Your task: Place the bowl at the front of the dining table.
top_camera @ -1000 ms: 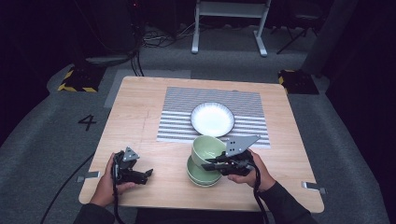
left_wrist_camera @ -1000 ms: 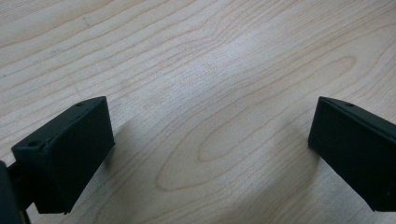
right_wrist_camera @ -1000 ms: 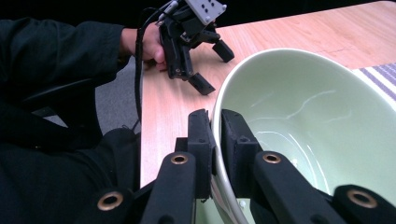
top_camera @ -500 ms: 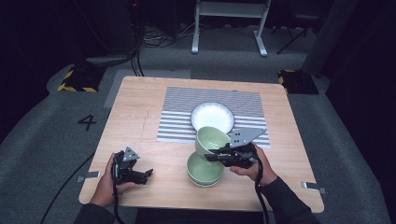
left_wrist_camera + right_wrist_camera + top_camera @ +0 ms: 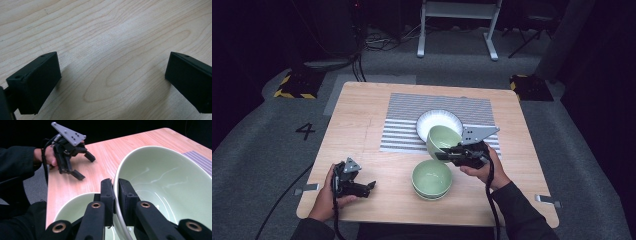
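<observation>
Held bowl (image 5: 443,139), empty, R gripper (image 5: 447,155) clamped on its rim, mid-frame, partly over white plate (image 5: 432,121). 2nd bowl (image 5: 431,179), empty, lower centre on table (image 5: 362,115). L gripper (image 5: 371,187) open, lower left. Vs 1 s ago: held bowl lifted off 2nd bowl, now up-right.

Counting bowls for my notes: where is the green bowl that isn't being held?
In the high view, the free green bowl sits on the bare wood near the table's front edge, just below-left of the lifted bowl.
</observation>
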### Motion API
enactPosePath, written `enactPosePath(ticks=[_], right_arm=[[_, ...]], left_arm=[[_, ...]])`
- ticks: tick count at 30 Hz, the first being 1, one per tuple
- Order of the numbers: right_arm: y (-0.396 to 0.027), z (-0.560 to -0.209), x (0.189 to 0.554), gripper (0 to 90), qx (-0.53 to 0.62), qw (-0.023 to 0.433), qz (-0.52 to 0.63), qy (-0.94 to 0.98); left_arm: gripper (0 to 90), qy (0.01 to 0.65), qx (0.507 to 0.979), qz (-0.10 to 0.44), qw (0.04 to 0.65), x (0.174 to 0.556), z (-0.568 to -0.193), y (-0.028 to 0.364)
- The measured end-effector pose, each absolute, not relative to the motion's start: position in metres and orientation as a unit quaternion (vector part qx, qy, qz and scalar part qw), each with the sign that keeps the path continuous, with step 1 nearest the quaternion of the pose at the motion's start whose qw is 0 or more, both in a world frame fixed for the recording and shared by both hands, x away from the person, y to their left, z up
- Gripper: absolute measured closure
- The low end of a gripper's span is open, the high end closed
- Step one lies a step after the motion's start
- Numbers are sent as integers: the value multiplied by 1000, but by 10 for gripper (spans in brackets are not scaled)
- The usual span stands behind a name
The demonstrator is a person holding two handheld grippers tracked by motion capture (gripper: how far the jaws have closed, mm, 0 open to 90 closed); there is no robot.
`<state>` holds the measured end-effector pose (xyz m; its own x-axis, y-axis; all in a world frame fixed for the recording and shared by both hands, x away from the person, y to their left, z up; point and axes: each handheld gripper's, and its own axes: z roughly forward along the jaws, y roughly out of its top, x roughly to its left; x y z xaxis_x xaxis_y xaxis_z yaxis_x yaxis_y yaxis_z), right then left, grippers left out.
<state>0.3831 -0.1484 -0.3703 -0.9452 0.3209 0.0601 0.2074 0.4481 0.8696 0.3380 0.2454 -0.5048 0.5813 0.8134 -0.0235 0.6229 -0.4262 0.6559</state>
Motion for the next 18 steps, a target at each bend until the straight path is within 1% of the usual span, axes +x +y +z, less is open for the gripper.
enactPosePath(ticks=[18], right_arm=[[-145, -380, 419, 829, 198, 66, 491, 846]], left_arm=[[1, 432, 831, 150, 316, 338, -505, 245]])
